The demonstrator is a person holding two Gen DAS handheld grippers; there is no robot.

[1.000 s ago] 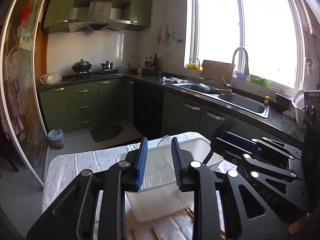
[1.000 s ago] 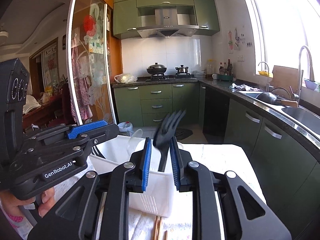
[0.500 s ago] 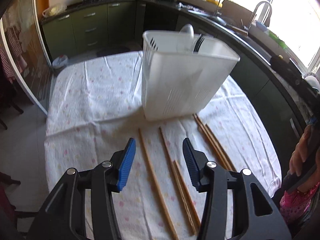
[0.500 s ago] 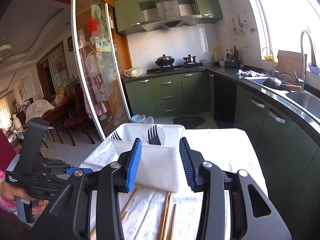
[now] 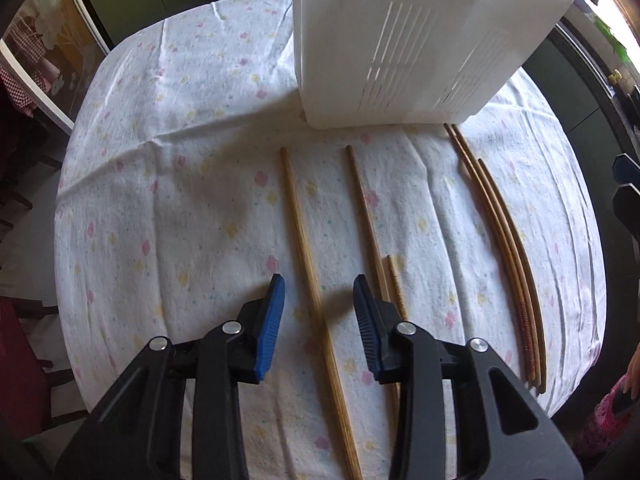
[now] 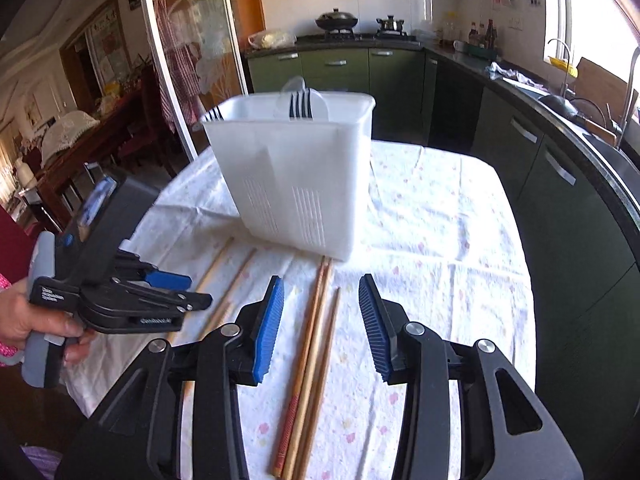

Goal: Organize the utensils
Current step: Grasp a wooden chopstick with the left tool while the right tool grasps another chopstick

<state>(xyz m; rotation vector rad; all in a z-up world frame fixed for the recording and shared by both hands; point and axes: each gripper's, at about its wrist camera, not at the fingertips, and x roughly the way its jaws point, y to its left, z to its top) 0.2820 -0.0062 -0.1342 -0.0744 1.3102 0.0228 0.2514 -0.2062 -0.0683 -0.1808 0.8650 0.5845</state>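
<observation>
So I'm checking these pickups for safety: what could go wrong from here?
1. The left gripper is closing around one chopstick; thin and flat on the soft cloth, it may slip out or the cloth may snag.
2. The right gripper straddles three chopsticks lying together, so it may grab several.
3. The bin stands close and could get bumped.

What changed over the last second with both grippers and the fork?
The right gripper let go of the black fork, now standing in the white caddy, and dropped over three chopsticks. The left gripper tipped down to straddle a single chopstick; its jaws are closing, not gripping. Caddy and chopsticks stayed put.
</observation>
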